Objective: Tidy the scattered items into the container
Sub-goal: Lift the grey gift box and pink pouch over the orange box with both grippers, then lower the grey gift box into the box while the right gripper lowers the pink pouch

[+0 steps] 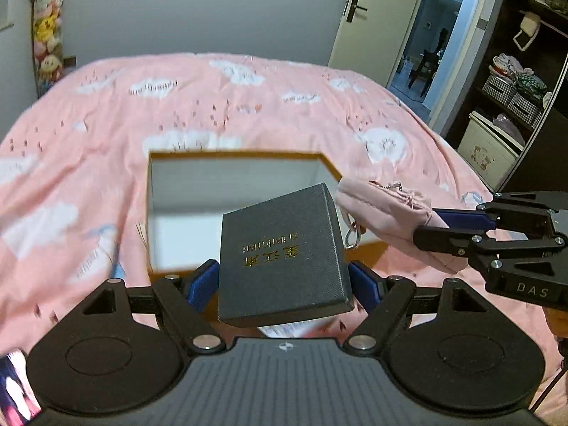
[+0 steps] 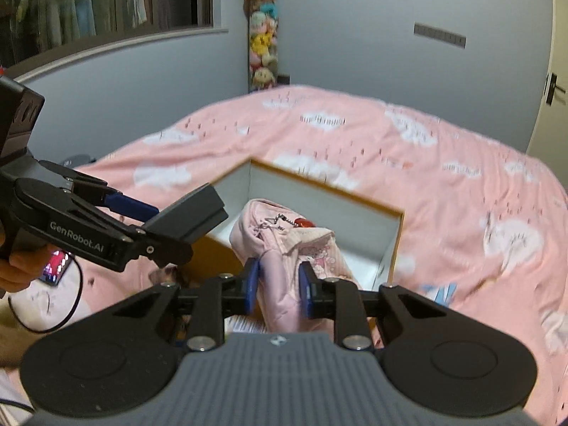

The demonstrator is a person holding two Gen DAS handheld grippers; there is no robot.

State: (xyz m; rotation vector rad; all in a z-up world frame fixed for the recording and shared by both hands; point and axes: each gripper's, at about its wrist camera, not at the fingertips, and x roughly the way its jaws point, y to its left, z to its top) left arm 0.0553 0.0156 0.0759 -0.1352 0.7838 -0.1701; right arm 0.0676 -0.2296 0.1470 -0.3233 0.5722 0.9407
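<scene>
An open box [image 1: 234, 158] with an orange rim and white inside sits on the pink bed; it also shows in the right wrist view [image 2: 397, 238]. My left gripper [image 1: 284, 280] is shut on a dark grey gift box [image 1: 284, 248] with gold lettering, held tilted above the open box's near edge. In the right wrist view the left gripper [image 2: 149, 218] holds the grey box [image 2: 191, 213] at the left. My right gripper [image 2: 278, 289] is shut on a pink pouch [image 2: 284, 245] with a keychain, over the open box. In the left wrist view the right gripper [image 1: 431, 225] holds the pouch [image 1: 383, 209].
The pink bedspread [image 1: 248, 99] with white clouds covers the bed. A phone [image 2: 55, 266] and a black cable [image 2: 71, 305] lie at the left. Shelves with bins [image 1: 504, 106] and an open door [image 1: 376, 17] stand to the right. Plush toys [image 2: 262, 42] hang at the wall.
</scene>
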